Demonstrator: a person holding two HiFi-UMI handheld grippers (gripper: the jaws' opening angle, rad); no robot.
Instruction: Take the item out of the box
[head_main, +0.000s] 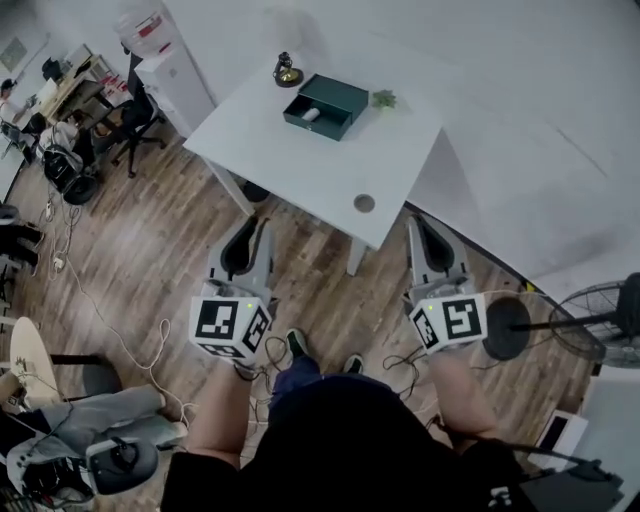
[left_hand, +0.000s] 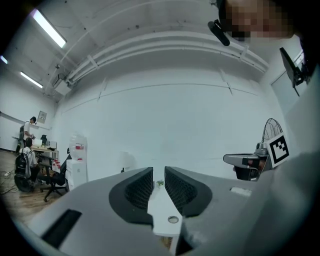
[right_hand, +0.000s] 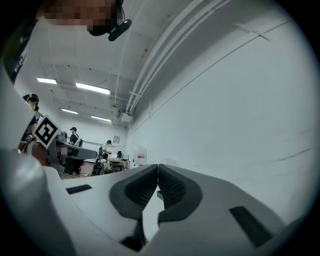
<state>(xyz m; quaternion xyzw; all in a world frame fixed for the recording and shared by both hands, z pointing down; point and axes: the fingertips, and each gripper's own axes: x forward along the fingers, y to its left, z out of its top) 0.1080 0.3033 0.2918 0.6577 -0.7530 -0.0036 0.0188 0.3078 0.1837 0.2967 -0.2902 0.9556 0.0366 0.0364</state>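
A dark green box (head_main: 325, 105) lies open on the far part of the white table (head_main: 300, 160), with a small white item (head_main: 311, 114) inside it. My left gripper (head_main: 254, 226) hangs over the wooden floor, short of the table's near edge; its jaws stand a narrow gap apart with nothing between them. The left gripper view looks through that gap (left_hand: 158, 172) at the tabletop (left_hand: 162, 212). My right gripper (head_main: 421, 222) is level with it at the table's near right corner, shut and empty, its pads (right_hand: 150, 187) touching.
A small dark ornament (head_main: 287, 72) and a little green plant (head_main: 383, 98) stand beside the box. The table has a round hole (head_main: 364, 203) near its front edge. A water dispenser (head_main: 165, 60), office chairs (head_main: 135, 125), floor cables and a fan (head_main: 600, 320) surround it.
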